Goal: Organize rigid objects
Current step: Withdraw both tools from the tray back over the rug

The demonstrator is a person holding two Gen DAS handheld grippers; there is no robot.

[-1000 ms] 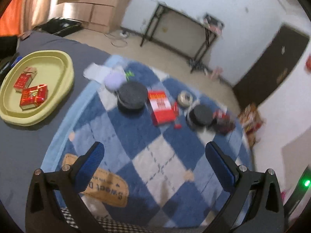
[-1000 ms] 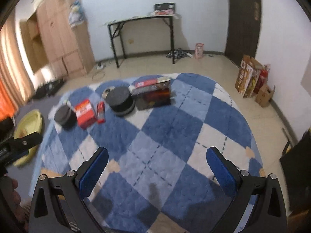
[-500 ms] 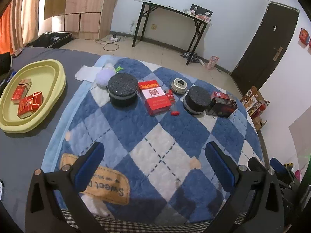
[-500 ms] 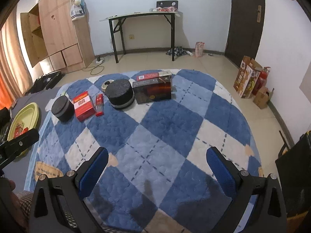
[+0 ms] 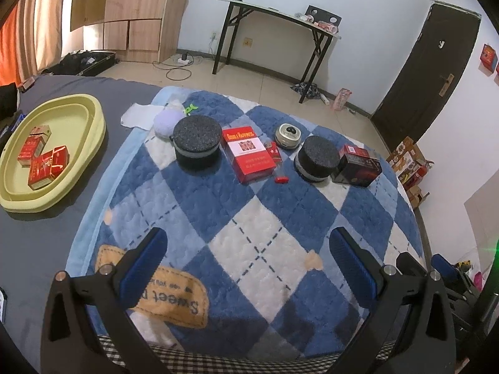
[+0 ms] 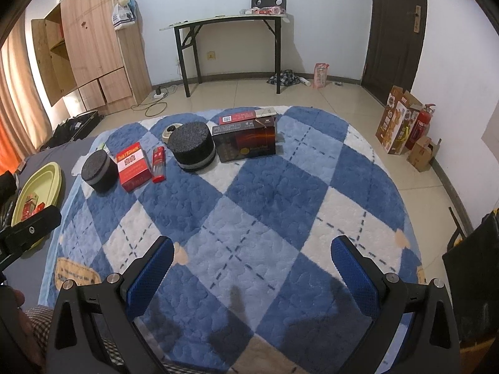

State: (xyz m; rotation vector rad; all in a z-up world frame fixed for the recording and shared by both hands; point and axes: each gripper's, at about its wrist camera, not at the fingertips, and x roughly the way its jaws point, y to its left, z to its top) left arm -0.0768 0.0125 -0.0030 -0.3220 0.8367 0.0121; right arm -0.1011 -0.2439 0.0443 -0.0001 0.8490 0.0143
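Note:
On a blue and white checked blanket [image 5: 255, 227] lies a row of objects: a black round box [image 5: 197, 141], a red carton [image 5: 249, 155], a red lighter [image 5: 277, 163], a small round tin [image 5: 288, 135], a second black round box [image 5: 317, 159] and a dark box [image 5: 357, 165]. The yellow tray [image 5: 90, 124] at the left holds three red packs [image 5: 46, 166]. My left gripper [image 5: 249, 258] hangs open well in front of the row, holding nothing. My right gripper [image 6: 252, 265] is open and empty too, with the same row far ahead: red carton [image 6: 133, 166], dark box [image 6: 246, 143].
A lilac ball [image 5: 167, 121] and white cloth [image 5: 140, 115] lie behind the left black box. Beyond the blanket is tiled floor, a black folding table [image 5: 274, 40], a wooden wardrobe [image 6: 90, 43], a dark door [image 5: 427, 68] and cardboard boxes [image 6: 397, 121] by the wall.
The left wrist view swung from tilted to level and now faces the row of objects squarely. The right wrist view has drawn slightly back. Both grippers stayed open.

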